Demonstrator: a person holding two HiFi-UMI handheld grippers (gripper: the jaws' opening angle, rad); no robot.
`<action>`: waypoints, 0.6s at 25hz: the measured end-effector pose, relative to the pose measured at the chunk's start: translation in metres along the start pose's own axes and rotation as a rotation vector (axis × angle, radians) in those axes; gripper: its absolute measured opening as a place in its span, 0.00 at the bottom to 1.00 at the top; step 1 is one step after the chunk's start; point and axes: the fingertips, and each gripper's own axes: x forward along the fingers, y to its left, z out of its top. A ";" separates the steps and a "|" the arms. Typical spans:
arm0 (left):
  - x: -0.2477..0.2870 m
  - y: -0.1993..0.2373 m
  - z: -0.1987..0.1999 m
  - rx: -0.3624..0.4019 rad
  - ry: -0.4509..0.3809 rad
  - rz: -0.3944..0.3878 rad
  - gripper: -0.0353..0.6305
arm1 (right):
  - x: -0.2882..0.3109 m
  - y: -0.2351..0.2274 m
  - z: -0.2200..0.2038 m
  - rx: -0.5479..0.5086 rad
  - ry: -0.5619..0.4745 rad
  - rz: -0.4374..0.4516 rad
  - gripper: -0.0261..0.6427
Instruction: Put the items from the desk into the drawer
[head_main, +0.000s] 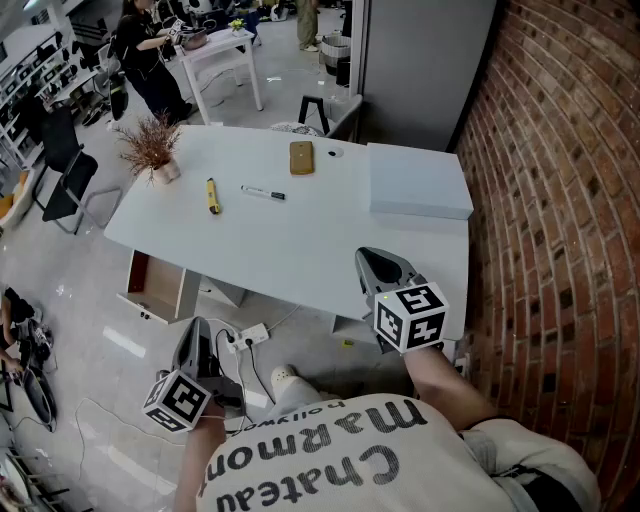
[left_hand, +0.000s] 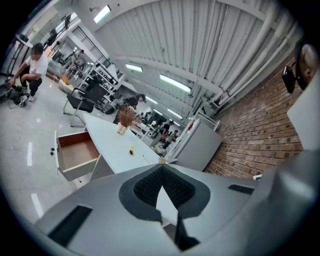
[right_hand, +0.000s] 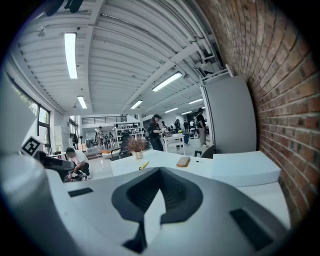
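On the white desk (head_main: 300, 245) lie a yellow marker (head_main: 212, 195), a black-and-white pen (head_main: 262, 192) and a brown flat case (head_main: 301, 157). An open drawer (head_main: 152, 284) with a brown inside sticks out under the desk's left end. My left gripper (head_main: 198, 324) hangs low over the floor, in front of the desk and right of the drawer, shut and empty. My right gripper (head_main: 364, 254) is over the desk's near edge, shut with nothing in it. The left gripper view shows the drawer (left_hand: 75, 152) and marker (left_hand: 131, 149). The right gripper view shows the marker (right_hand: 144, 165) and case (right_hand: 183, 161).
A vase of dried plants (head_main: 152, 148) stands at the desk's far left corner. A pale blue flat box (head_main: 415, 180) covers the far right part. A brick wall (head_main: 560, 200) runs along the right. A power strip (head_main: 250, 335) and cables lie on the floor. People work in the background.
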 end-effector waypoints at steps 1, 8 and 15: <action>0.006 0.001 0.004 0.002 -0.004 -0.001 0.06 | 0.006 -0.002 0.001 0.010 -0.002 -0.004 0.04; 0.042 0.019 0.021 -0.001 -0.007 -0.011 0.06 | 0.051 -0.009 0.003 0.064 0.019 -0.012 0.04; 0.098 0.048 0.061 0.018 0.003 -0.046 0.06 | 0.119 -0.003 0.024 0.099 -0.009 -0.017 0.04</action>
